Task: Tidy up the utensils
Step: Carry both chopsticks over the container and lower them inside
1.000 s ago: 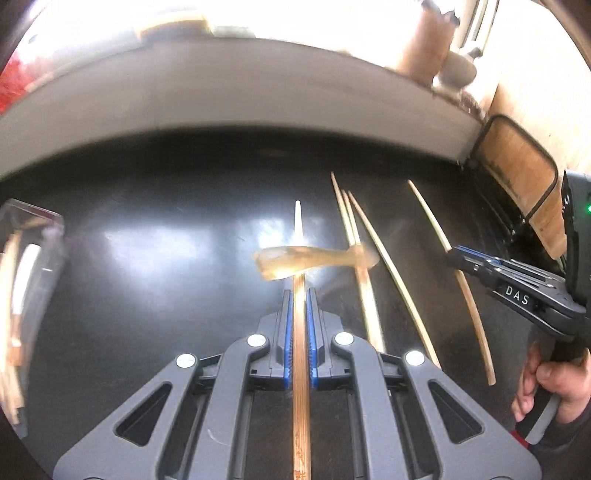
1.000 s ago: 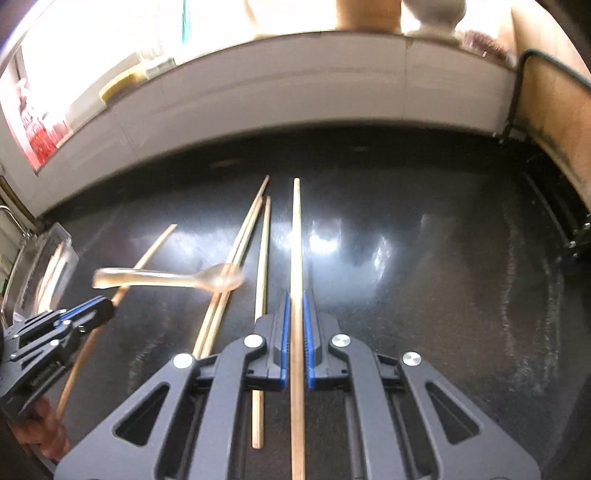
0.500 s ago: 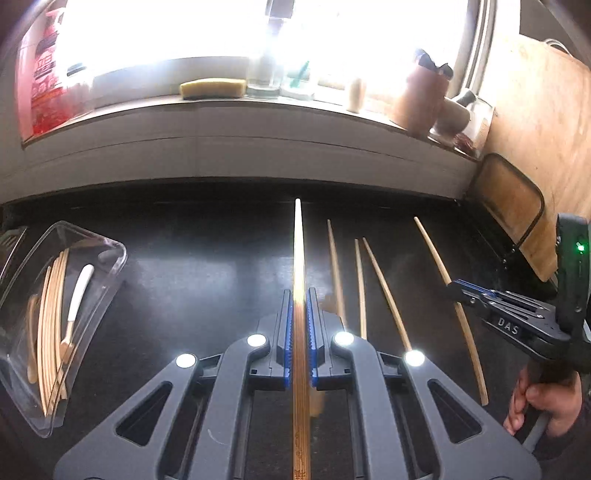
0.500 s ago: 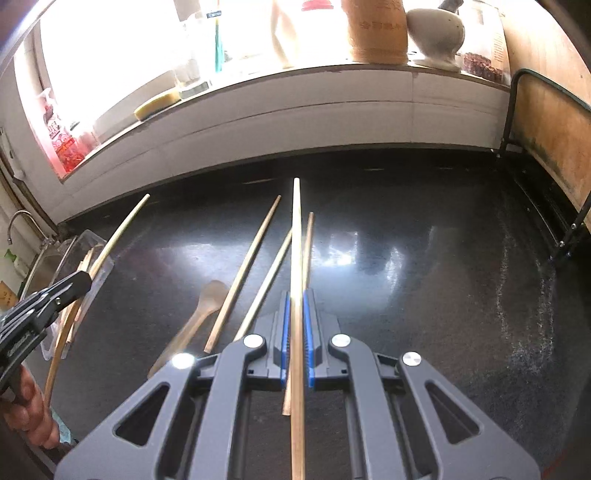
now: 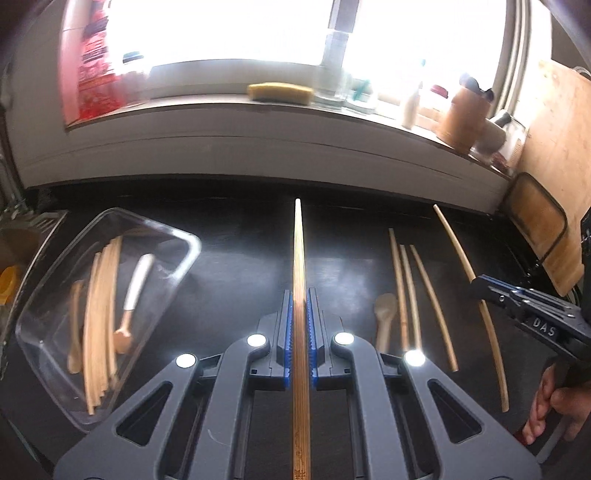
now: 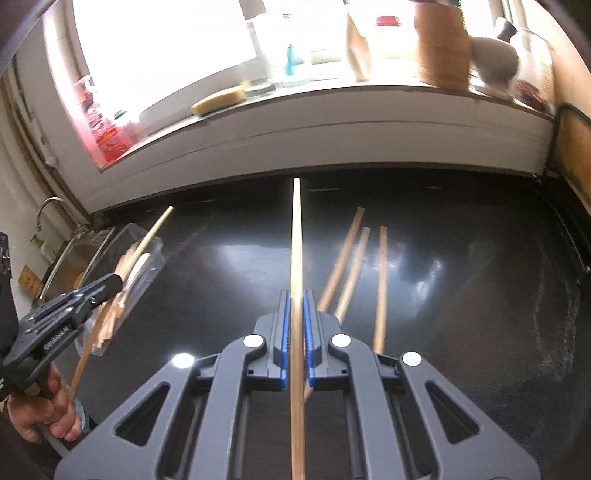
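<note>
Both grippers [image 5: 298, 325] [image 6: 295, 325] are clamping one long bamboo chopstick [image 5: 298, 258] [image 6: 295, 240] each, several utensils are lying in the clear plastic tray [image 5: 181, 266], and three chopsticks [image 5: 408, 291] and a wooden spoon [image 5: 385, 314] are waiting on the black counter [image 5: 240, 266].

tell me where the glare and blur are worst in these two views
Left wrist view: the window is blown out white, the clear container and the chopsticks inside it are motion-smeared, and the held chopstick stays sharp. Right wrist view: the window is blown out too, glare patches sit on the black countertop, and the sill jars are blurred.
</note>
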